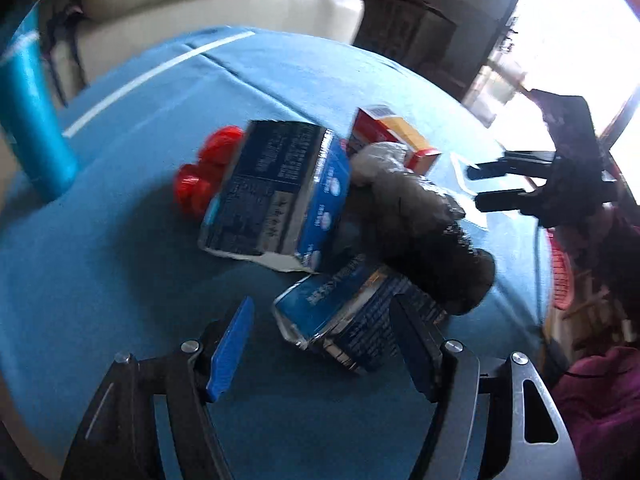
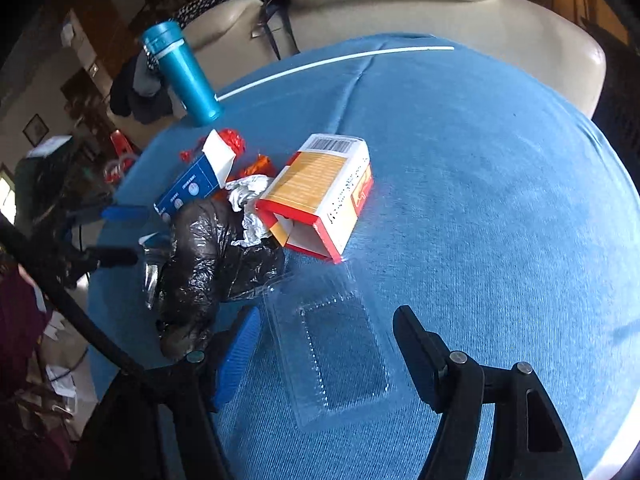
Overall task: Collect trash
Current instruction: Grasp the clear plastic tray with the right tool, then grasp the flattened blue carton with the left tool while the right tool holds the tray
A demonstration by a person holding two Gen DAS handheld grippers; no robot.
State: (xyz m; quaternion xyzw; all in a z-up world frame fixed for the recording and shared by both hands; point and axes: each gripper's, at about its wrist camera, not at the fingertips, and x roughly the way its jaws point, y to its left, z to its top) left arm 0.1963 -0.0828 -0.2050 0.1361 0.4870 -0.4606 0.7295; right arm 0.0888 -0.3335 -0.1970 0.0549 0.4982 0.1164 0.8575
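Note:
A heap of trash lies on the blue tablecloth [image 1: 120, 240]. It holds a large blue carton [image 1: 276, 188], a red-and-yellow box [image 2: 320, 196], a crumpled black plastic bag [image 2: 208, 248], silver foil [image 2: 248, 200] and red wrappers [image 1: 204, 172]. My left gripper [image 1: 324, 340] is open around a crushed blue carton [image 1: 352, 320]; its blue left pad stands clear of the carton. My right gripper [image 2: 326, 344] is open over a clear plastic blister tray [image 2: 336, 348] that lies flat between its fingers. Each gripper also shows in the other's view: the right gripper [image 1: 492, 184], the left gripper [image 2: 120, 234].
A teal tumbler [image 2: 184, 72] stands at the cloth's far left edge. A cream sofa [image 2: 400, 0] sits behind the table. A red mesh basket [image 1: 558, 268] is beyond the table's right edge. Bare cloth [image 2: 500, 200] stretches to the right of the heap.

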